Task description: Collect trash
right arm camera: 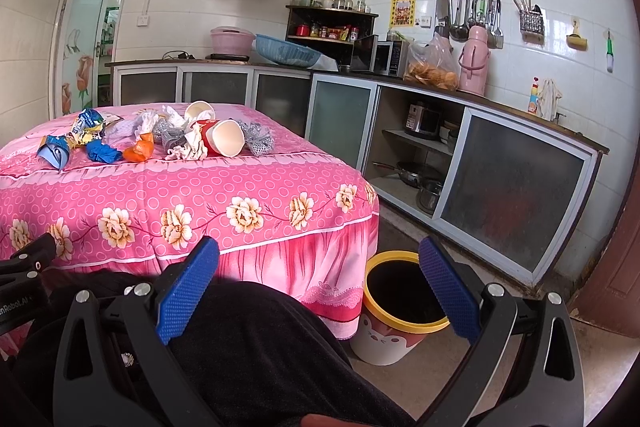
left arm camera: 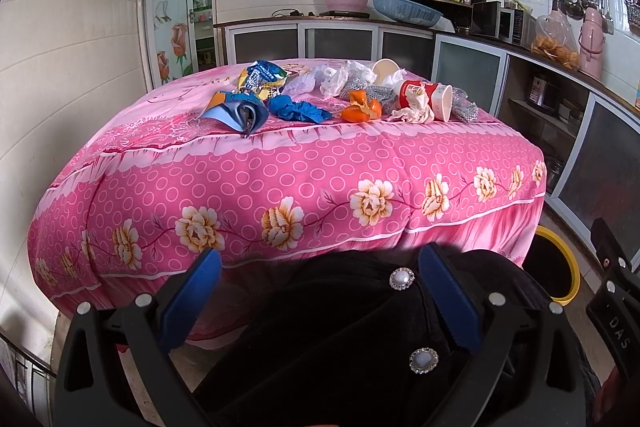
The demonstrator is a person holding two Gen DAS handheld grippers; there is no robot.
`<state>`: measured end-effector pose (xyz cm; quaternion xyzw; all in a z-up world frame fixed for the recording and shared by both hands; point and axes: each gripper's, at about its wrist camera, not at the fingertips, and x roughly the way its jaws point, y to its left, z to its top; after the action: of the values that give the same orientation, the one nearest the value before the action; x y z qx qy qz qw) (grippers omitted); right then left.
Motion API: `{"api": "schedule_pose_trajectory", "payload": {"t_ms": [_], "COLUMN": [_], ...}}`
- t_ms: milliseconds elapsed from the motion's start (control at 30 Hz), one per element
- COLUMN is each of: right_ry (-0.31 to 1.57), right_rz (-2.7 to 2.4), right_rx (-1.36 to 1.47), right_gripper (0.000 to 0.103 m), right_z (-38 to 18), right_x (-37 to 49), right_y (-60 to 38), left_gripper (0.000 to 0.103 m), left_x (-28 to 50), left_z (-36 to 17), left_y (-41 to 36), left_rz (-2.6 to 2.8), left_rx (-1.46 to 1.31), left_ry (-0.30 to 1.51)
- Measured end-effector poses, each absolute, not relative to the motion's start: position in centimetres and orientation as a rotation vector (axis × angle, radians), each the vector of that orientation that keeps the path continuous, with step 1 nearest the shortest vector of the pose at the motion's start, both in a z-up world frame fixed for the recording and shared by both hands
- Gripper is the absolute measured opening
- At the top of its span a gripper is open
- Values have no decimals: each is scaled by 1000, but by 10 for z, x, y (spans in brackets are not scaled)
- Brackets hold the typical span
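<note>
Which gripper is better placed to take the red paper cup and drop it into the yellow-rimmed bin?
Probably the right gripper: the red paper cup lies at the pile's right end, and the yellow-rimmed bin stands beside the table's right corner. Both grippers are open and empty.

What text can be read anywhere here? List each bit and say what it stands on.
"DAS": on the right gripper's black body, cut off at the frame edge.
"nRobot.AI": on the left gripper's black body, start cut off.
Yellow wall poster, red paper cup, blue snack wrapper: print too small to read.
</note>
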<state>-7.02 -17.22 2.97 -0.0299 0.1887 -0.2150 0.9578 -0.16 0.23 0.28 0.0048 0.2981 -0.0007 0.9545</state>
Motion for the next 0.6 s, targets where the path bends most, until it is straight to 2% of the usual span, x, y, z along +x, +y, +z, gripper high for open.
{"api": "schedule_pose_trajectory", "payload": {"t_ms": [600], "right_ry": [383], "right_rz": [-436], "right_rx": [-59], "right_gripper": [96], "right_z": [30], "right_x": [-71], "right_y": [-172], "left_gripper": [96], "left_x": [0], "left_z": [2], "left_y": [6], "left_rz": [-1], "left_rx": [8], "left_ry": [605]}}
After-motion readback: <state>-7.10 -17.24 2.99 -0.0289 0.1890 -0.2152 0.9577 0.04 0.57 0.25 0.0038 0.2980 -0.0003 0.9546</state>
